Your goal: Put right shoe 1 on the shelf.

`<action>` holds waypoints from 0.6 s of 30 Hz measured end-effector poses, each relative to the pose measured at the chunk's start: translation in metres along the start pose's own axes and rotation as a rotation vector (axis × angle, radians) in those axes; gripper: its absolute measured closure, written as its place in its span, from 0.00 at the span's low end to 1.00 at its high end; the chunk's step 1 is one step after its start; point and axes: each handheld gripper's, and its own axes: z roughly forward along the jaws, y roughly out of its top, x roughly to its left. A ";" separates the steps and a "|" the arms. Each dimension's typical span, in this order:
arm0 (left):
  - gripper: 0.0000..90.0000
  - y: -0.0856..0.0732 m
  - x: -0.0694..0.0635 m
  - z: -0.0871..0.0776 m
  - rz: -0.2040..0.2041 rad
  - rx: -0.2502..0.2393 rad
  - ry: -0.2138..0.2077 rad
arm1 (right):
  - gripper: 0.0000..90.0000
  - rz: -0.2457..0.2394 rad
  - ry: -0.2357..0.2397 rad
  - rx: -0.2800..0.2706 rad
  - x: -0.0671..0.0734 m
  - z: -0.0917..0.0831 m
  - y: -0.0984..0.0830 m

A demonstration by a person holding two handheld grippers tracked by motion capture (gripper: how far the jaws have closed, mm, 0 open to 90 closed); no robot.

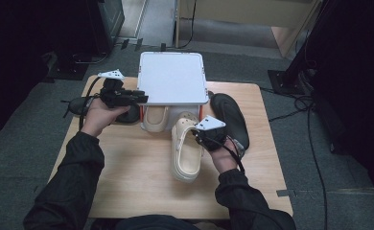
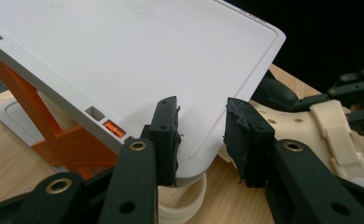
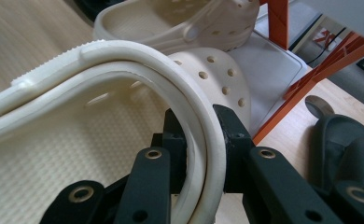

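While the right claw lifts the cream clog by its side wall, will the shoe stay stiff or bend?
The cream clog looks like thick foam, so probably light and only slightly bendy. The right claw pinches its rim beside the strap, off-centre, so the toe may sag or swing. The ribbed edge should resist slipping.

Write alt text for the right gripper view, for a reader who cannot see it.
Two black tongs clamp the side rim of a cream clog that fills the left of the frame. Beyond it a second cream clog rests on the white base of an orange-legged shoe rack, and a black shoe lies on the wooden table at right.
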 end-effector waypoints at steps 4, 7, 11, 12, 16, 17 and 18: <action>0.72 0.000 0.001 0.000 -0.002 0.000 -0.003 | 0.85 -0.011 -0.010 0.011 -0.006 0.011 0.006; 0.72 0.000 0.001 0.000 -0.003 -0.001 -0.004 | 0.85 -0.039 -0.033 0.018 -0.009 0.020 0.010; 0.72 0.000 0.001 0.000 -0.002 0.000 -0.004 | 0.85 -0.040 -0.052 0.024 -0.017 0.033 0.014; 0.72 0.000 0.001 0.000 -0.001 -0.001 -0.004 | 0.85 -0.036 -0.054 0.030 -0.018 0.036 0.014; 0.72 0.000 0.001 0.000 -0.001 -0.001 -0.004 | 0.84 -0.032 -0.056 0.037 -0.023 0.046 0.014; 0.72 0.000 0.001 0.000 -0.001 0.000 -0.004 | 0.83 -0.039 -0.050 0.026 -0.024 0.048 0.013; 0.72 0.000 0.001 0.000 -0.002 0.000 -0.004 | 0.82 -0.030 -0.044 0.025 -0.023 0.049 0.012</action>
